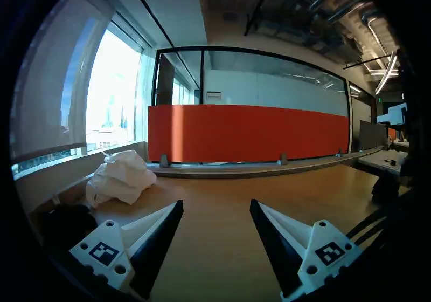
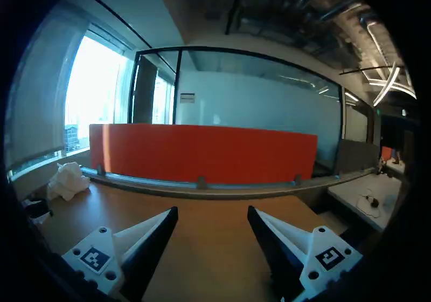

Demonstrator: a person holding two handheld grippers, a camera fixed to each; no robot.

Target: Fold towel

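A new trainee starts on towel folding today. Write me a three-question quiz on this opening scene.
1. True or false: the left gripper is shut on the white towel.
2. Where is the towel? A) folded flat mid-table B) crumpled at the far left of the wooden table, beside the window C) hanging off the table's near edge.
3. Fill in: the right gripper is ____ (open or shut).

Key
1. False: it is open over bare table, well apart from the towel.
2. B.
3. Open.
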